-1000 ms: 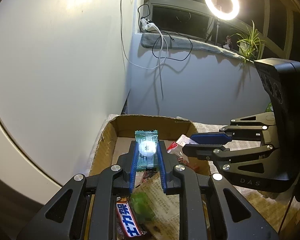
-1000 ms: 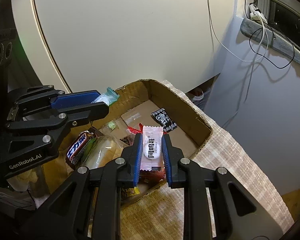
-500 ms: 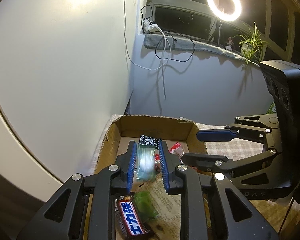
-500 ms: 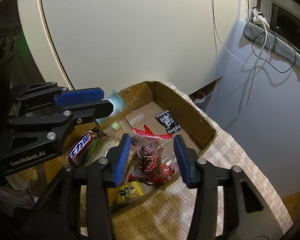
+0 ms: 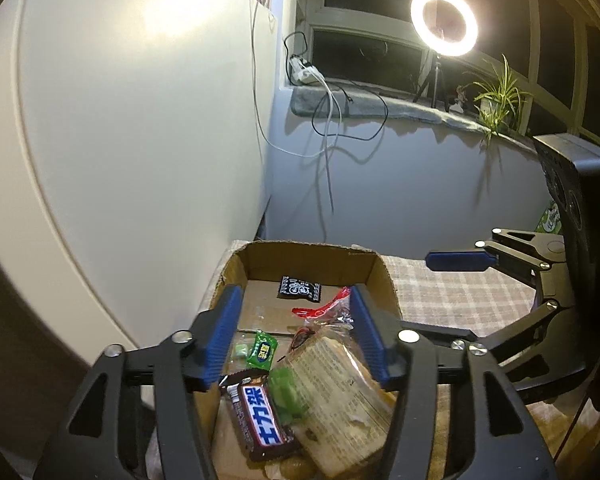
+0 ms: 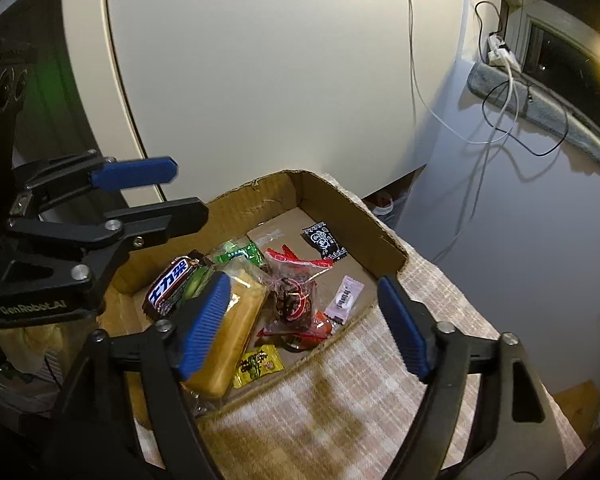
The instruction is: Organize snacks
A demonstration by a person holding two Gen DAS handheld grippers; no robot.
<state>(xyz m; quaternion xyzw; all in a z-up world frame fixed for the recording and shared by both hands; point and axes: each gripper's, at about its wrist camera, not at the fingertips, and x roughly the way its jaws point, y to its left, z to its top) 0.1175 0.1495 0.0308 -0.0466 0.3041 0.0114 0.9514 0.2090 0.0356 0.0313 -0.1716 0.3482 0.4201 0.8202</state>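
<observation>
Hovering over the cardboard box point(image 6: 384, 236), the left gripper point(image 5: 294, 330) and right gripper point(image 6: 300, 320) had just been opening and stood apart with nothing between them, the snacks point(image 6: 292, 300) lying inside, so the sorting seemed nearly done.

The cardboard box point(image 6: 384, 236) is sitting on the checked tablecloth point(image 6: 340, 400), below and ahead of both grippers. Inside it, seen from the right gripper point(image 6: 300, 328), the chocolate bar point(image 6: 168, 286) is lying far left, the wrapped cake point(image 6: 228, 332) just right of it, and the pink candy point(image 6: 345, 298) further right. The black sachet point(image 6: 324, 240) is lying beyond them, near the far wall. The left gripper point(image 6: 180, 196) is hovering to the left.
</observation>
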